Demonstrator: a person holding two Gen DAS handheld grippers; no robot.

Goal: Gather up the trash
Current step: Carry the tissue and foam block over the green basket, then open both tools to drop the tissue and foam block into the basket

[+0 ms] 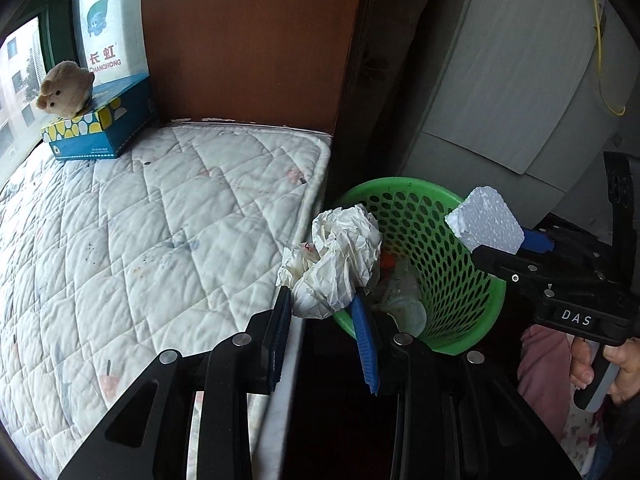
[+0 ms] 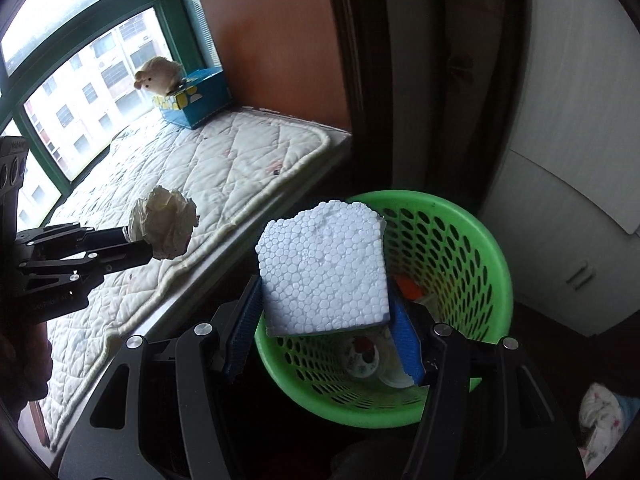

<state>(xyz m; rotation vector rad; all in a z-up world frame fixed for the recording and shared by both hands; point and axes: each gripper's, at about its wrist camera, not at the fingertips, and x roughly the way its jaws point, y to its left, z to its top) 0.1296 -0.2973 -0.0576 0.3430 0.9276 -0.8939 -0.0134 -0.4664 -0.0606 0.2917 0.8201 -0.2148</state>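
2 pieces of trash, 1 in each gripper, both at the green basket (image 1: 452, 280).

Left of the basket, the quilted mattress (image 1: 140, 240) carries 1 tissue box (image 1: 92, 132) with 1 plush toy (image 1: 64, 90) on top. The left gripper (image 1: 322, 300) has its jaws clamped on 1 crumpled paper wad (image 1: 344, 256), which hangs over the basket's left rim, partly outside it toward the mattress. The right gripper (image 2: 324, 312) has its jaws clamped on 1 white foam block (image 2: 324, 268), held flat-faced above the basket's near-left rim. My judgement: the foam sits nearer the basket's opening, so the right hand can drop first; the wad needs carrying rightward over the opening. The basket already holds some litter.
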